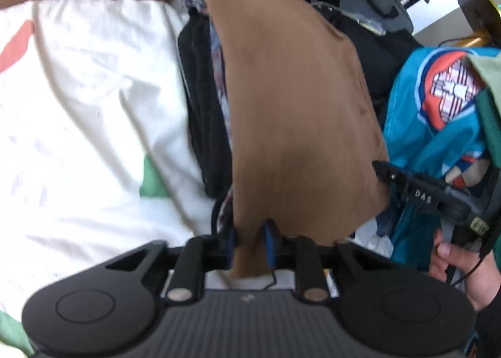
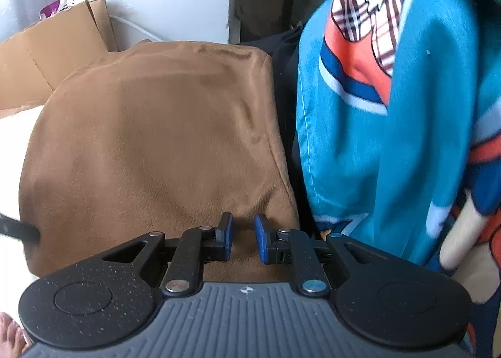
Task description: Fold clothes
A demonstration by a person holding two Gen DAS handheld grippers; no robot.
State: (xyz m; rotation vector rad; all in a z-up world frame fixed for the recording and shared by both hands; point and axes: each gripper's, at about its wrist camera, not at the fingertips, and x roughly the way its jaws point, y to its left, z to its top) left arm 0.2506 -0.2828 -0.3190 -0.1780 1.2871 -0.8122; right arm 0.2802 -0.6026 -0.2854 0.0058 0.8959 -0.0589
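A brown garment [image 1: 291, 101] hangs spread between my two grippers, above a pile of clothes. My left gripper [image 1: 249, 240] is shut on its near corner, and brown cloth fills the gap between the blue pads. The right gripper [image 1: 383, 171] comes in from the right and pinches the garment's right edge. In the right wrist view the brown garment [image 2: 150, 139] fills the middle. There my right gripper [image 2: 243, 234] is shut on its near hem, with cloth showing between the blue pads [image 2: 228, 232].
White bedding [image 1: 78, 107] with red and green patches lies to the left. Black clothes [image 1: 203, 114] sit under the garment. A teal printed cloth [image 2: 391, 126] hangs on the right. Cardboard [image 2: 47, 57] stands at the back, and a hand [image 1: 451, 261] holds the right gripper.
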